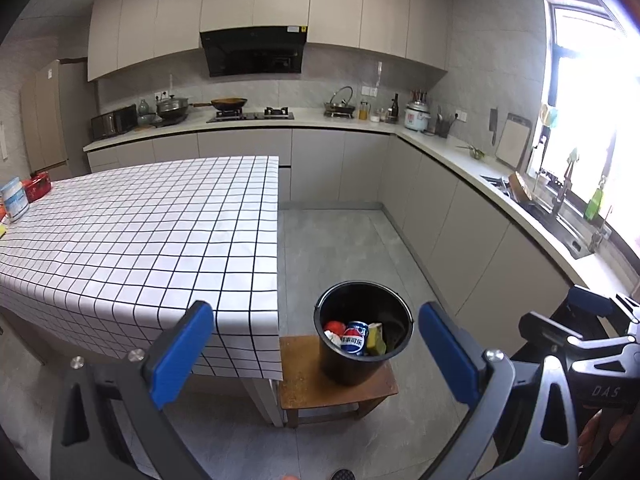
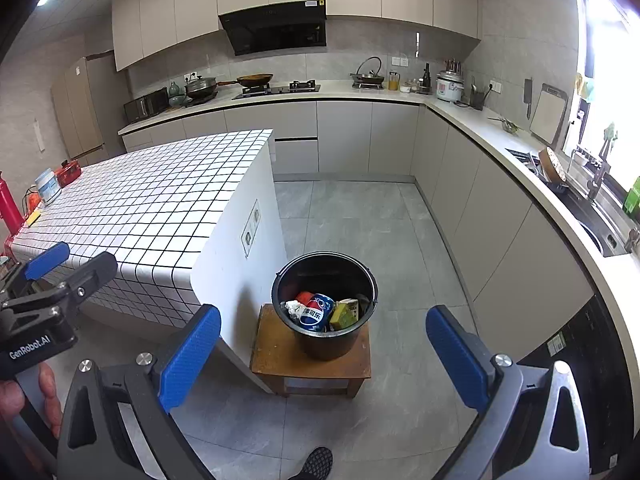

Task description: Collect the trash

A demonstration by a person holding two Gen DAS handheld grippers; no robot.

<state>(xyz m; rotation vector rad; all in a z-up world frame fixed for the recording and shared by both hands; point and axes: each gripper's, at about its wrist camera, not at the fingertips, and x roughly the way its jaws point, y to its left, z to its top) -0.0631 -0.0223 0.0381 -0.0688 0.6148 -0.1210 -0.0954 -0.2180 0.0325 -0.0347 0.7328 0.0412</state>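
The left gripper (image 1: 316,350) is nearest in its own view, and its blue jaws stand wide apart with nothing between them. The right gripper (image 2: 323,354) is the same: jaws wide open and empty. Each gripper also appears at the edge of the other's view.

Just beyond the jaws a black bucket (image 2: 326,344) stands on a small wooden stool (image 2: 276,354) on the grey floor (image 2: 360,232). Inside the bucket lies the collected trash: a blue Pepsi can (image 2: 317,312), a yellow carton (image 2: 345,314) just beside it on the right, a red thing (image 2: 305,297) and a piece of crumpled white paper (image 2: 294,307) on the left. The red thing is too small to tell what it is.

The stool is just beside the corner of the bench (image 2: 160,200), which is covered with a white cloth with black squares. At the far left end of the bench are a white and blue tub (image 2: 47,187) and a red box (image 2: 69,173), close together.

Farther back the kitchen counter (image 2: 360,90) runs along the wall, with a wok (image 2: 255,78) on the stove and a rice cooker (image 2: 449,85) near the corner.
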